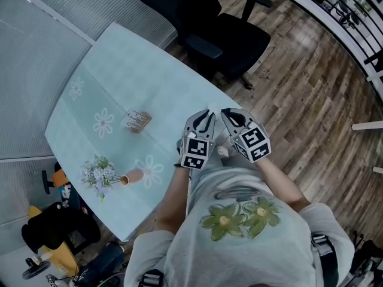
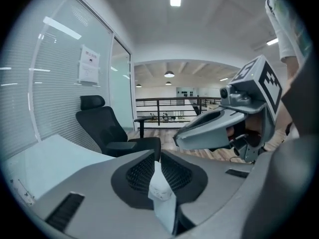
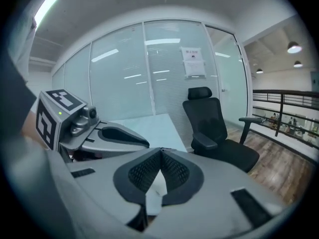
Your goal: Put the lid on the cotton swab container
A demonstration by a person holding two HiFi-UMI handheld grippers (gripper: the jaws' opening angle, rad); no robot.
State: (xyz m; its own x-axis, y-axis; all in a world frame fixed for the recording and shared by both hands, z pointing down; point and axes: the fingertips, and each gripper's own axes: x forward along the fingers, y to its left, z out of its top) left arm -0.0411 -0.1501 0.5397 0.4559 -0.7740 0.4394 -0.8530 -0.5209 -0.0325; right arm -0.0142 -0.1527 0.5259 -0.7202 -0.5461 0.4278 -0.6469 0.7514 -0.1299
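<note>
The cotton swab container [image 1: 137, 121] is a small clear box with pale sticks inside, sitting on the pale green table [image 1: 119, 58]; from here I cannot tell whether its lid is on. Both grippers are held up close to my chest, off the table's near edge and well to the right of the container. My left gripper [image 1: 207, 113] [image 2: 158, 156] has its jaws closed tip to tip, with a white sliver showing low in the gap behind the pads. The right gripper [image 1: 225, 113] [image 3: 160, 153] is shut too, its tip almost touching the left one's.
A small vase of white flowers [image 1: 102, 173] stands near the table's front left corner. A black office chair [image 1: 227, 34] sits beyond the table on the wooden floor. Frosted glass walls run along the left, and bags lie on the floor [image 1: 54, 232] below.
</note>
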